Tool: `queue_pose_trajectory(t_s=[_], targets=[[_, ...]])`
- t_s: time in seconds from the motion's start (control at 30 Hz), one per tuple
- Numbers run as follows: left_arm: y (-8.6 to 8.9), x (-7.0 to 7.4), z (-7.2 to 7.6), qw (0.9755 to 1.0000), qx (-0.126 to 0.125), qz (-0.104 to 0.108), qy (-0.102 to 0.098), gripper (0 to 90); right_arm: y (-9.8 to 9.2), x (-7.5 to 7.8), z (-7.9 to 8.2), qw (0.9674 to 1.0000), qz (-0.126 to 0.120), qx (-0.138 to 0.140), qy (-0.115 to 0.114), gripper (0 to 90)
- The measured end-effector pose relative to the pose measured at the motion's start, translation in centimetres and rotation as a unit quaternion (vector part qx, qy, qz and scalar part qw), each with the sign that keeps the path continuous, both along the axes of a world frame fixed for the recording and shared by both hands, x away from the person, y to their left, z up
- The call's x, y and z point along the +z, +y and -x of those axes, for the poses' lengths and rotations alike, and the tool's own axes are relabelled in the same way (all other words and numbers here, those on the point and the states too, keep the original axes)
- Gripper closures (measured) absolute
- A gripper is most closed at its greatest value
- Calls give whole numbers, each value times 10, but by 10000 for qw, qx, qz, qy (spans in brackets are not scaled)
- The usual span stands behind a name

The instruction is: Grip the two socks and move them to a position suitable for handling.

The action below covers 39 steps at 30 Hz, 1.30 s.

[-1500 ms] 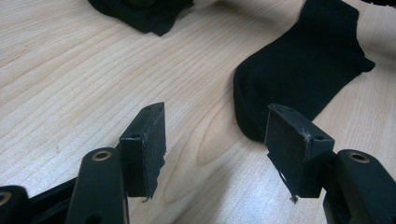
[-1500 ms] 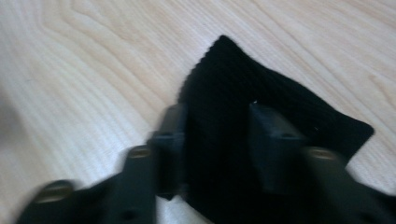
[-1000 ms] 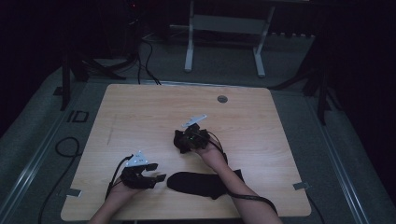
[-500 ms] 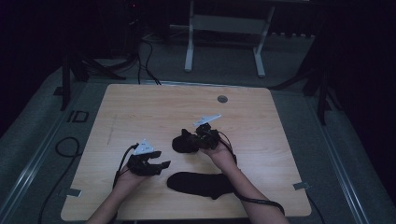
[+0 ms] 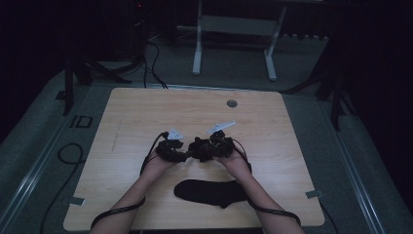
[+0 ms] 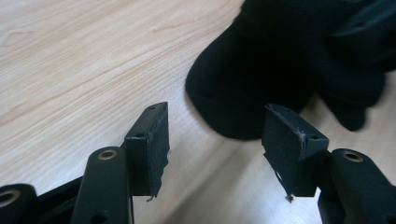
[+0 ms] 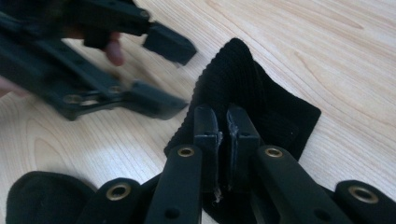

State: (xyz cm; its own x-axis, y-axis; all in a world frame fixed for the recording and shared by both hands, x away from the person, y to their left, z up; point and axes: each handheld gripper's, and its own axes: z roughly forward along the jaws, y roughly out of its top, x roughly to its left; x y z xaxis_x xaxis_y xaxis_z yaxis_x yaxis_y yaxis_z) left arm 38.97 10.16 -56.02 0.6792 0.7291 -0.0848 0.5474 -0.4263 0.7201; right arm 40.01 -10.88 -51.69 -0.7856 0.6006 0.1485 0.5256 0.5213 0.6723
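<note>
My right gripper (image 7: 222, 114) is shut on a fold of a black ribbed sock (image 7: 261, 102), which it holds just over the wooden table (image 5: 292, 146). In the high view the right gripper (image 5: 196, 149) and the left gripper (image 5: 184, 155) meet nose to nose at the table's middle. My left gripper (image 6: 219, 114) is open, and its jaws have just been closing a little with nothing between them. The held sock (image 6: 261, 70) bulges right in front of its pads. A second black sock (image 5: 209, 192) lies flat near the front edge, between the forearms.
A round grommet (image 5: 232, 103) sits in the table's far side. Behind the table stands a white metal frame (image 5: 234, 29), and cables (image 5: 68, 156) loop on the floor to the left. Bare wood stretches to the left, right and far side of the grippers.
My left gripper has travelled from the front left up to the table's middle, close to the right gripper. The right gripper shifted slightly to the right with its sock.
</note>
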Motion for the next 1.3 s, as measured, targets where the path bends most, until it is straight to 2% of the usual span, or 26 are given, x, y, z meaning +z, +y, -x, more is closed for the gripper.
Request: queue_pose_trajectory(t_s=[0.07,0.17,0.23,0.3,0.37,0.43,0.5,0.63,0.7,0.83,0.87,0.97,1.0,1.07,1.1,1.13,1.2,1.3], targets=[[-5,-2,-5,10000,-5,-97,8,417,-2,-1,0,10000,18,-16,31,847],[-7,-2,-7,9999,1,-115,0,417,-3,-2,0,10000,21,-23,27,848],[-5,1,-5,9999,111,121,40,416,-6,-3,-1,10000,0,-74,59,848],[-1,3,1,9997,79,214,-6,416,-9,-6,0,9999,9,-73,107,848],[3,5,7,9998,59,165,-11,416,-12,-10,1,9998,75,-90,143,848],[7,7,16,9996,41,283,-1,415,-14,-17,2,9995,225,-89,186,848],[11,12,26,9994,-29,320,-88,415,-14,-25,4,9990,403,-80,146,848],[21,19,45,9987,-100,449,-201,412,-21,-31,12,9994,275,-106,203,848],[25,19,53,9987,-82,439,-241,412,-23,-32,20,9994,273,-73,174,848],[31,16,60,9985,-78,501,-200,412,-25,-31,34,9993,312,64,177,843],[31,15,60,9984,-74,523,-185,412,-25,-30,36,9993,328,93,159,821],[29,14,60,9985,-96,517,-174,412,-31,-21,39,9998,181,68,52,616],[28,14,59,9985,-107,497,-187,412,-34,-16,40,9998,157,2,-83,588],[25,15,58,9985,-148,508,-172,412,-40,-7,40,9991,254,-131,-310,518],[23,15,57,9984,-145,505,-185,412,-43,-7,38,9987,312,-207,-343,486],[22,15,57,9984,-152,508,-174,412,-45,-8,35,9984,361,-254,-349,476],[19,14,56,9983,-171,524,-173,412,-49,-14,28,9984,369,-386,-209,426],[15,12,55,9982,-203,542,-143,412,-48,-26,22,9983,427,-389,-29,410]])
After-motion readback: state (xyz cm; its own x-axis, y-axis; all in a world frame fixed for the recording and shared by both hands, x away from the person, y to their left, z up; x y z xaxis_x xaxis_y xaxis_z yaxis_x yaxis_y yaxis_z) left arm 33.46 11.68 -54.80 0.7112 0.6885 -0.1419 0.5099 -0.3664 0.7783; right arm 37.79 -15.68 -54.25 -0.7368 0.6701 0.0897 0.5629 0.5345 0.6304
